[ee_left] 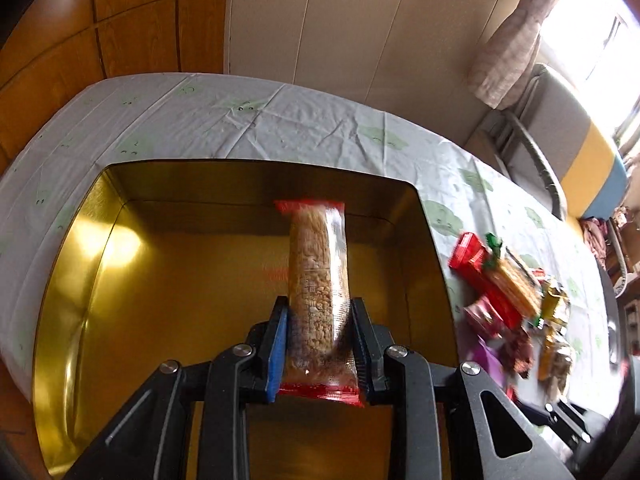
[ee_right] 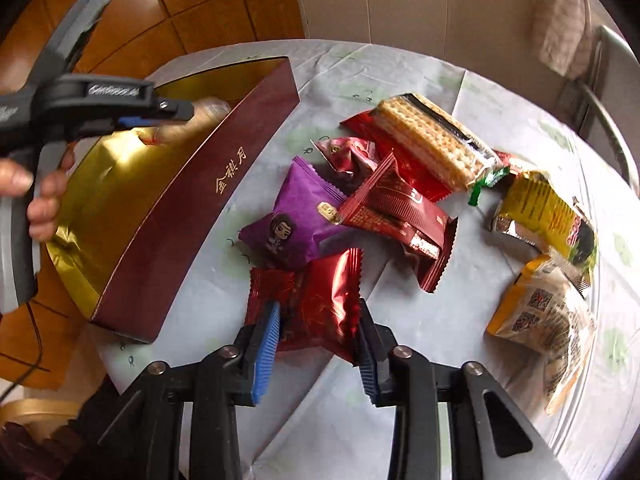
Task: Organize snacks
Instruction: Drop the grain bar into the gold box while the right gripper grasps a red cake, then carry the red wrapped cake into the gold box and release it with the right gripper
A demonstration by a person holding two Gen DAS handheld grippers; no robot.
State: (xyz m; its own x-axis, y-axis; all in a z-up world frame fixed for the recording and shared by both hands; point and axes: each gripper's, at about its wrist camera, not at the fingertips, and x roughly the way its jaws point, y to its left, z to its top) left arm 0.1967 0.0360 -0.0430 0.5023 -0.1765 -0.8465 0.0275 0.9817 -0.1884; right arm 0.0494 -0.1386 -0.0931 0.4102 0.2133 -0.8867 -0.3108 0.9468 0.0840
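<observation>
My left gripper (ee_left: 319, 322) clamps a clear peanut-bar packet (ee_left: 318, 280) above the gold-lined box (ee_left: 168, 280); I see no other contents in the box. My right gripper (ee_right: 318, 330) straddles 1 shiny red packet (ee_right: 316, 300) on the tablecloth (ee_right: 224, 300), pads touching; grip uncertain.

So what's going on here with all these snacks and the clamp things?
A person is sorting snacks into a gold-lined box on the table. The left hand-held gripper holds a clear packet of puffed-grain snack over the inside of the box, not yet released. The right hand-held gripper has its fingers on either side of a shiny red packet in the pile beside the box. A purple packet, a cracker pack and yellow packets still lie on the tablecloth.
</observation>
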